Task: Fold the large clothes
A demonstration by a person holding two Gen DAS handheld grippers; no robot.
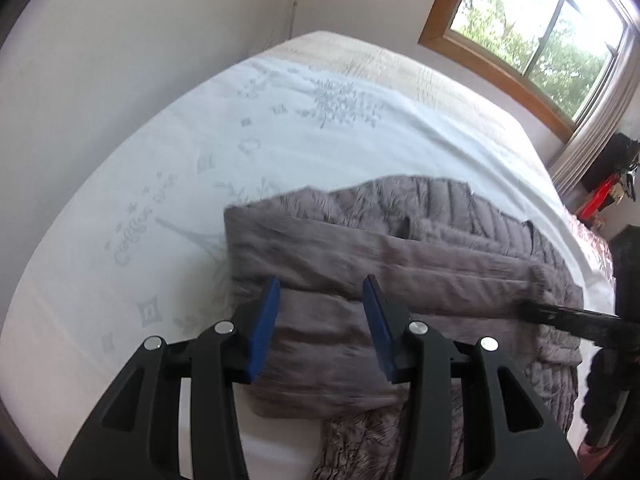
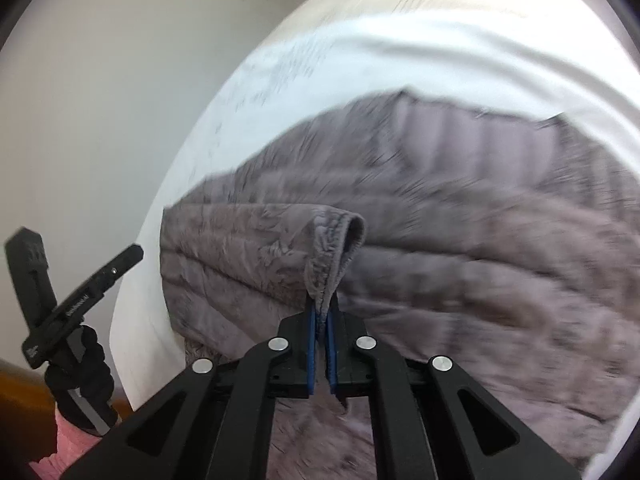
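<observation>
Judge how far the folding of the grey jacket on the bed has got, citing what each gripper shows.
Done: the jacket lies on the bed with one side already folded over.
In hand: the right gripper is shut on the sleeve cuff; the left gripper is open above the fabric.
Left: laying that sleeve across and making the final folds, probably.

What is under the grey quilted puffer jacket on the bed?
The grey quilted puffer jacket lies on a white patterned bedsheet, which shows all around it. Anything directly beneath the jacket is covered.
</observation>
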